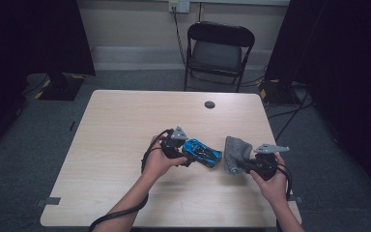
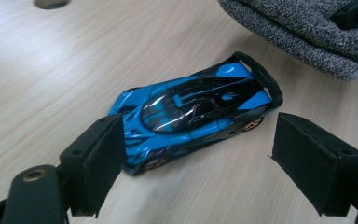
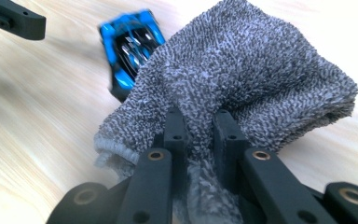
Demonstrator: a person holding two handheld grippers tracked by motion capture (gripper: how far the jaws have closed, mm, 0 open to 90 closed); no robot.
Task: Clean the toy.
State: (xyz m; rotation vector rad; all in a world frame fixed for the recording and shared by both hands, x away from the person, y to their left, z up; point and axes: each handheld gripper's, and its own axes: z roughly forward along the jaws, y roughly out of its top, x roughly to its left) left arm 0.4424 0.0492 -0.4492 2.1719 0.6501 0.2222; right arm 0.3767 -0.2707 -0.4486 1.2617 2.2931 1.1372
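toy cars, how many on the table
1. The blue toy car sits on the table between the left gripper's open jaws, beside the grey cloth.

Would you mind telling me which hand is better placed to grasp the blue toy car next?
Left. Its tongs stand open astride the blue toy car, while the right tongs are already shut on the grey cloth.

the car (image 2: 193,112) is a low blue and black toy racer with gold wheels and a black rear wing. it rests wheels-down on the tabletop (image 1: 125,125), lying slantwise, near the front edge. the cloth (image 3: 242,84) is a grey, nubbly terry towel, folded and bunched, pinched at one end and raised off the wood, just beside the car's tail.
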